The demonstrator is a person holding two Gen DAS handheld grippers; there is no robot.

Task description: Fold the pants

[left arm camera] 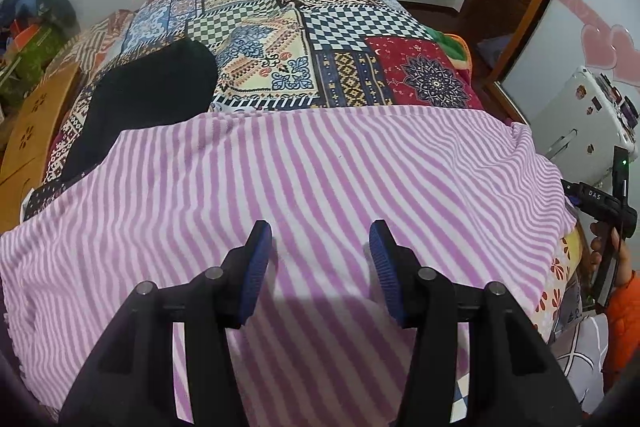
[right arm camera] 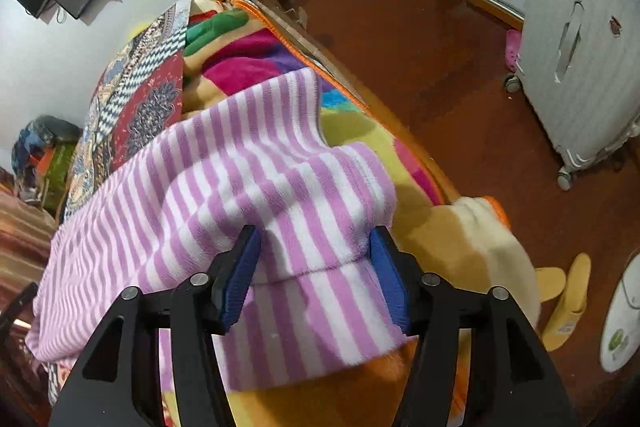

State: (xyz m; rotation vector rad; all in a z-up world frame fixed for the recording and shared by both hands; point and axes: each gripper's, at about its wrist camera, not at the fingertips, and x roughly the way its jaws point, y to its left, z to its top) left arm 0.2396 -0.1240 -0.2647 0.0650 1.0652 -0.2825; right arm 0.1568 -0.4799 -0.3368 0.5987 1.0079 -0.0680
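My left gripper [left arm camera: 320, 243] hangs with jaws wide over the striped pants [left arm camera: 304, 179], spread across frame center. My right gripper [right arm camera: 316, 247], jaws wide, straddles a raised fold. Its handle at right edge reads "DAS".

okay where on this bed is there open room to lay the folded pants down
Free: the patchwork bedspread beyond the striped pants, right of the black garment. Crowded: the near edge, covered by the pants under both open grippers, left and right; the colorful blanket is bunched.
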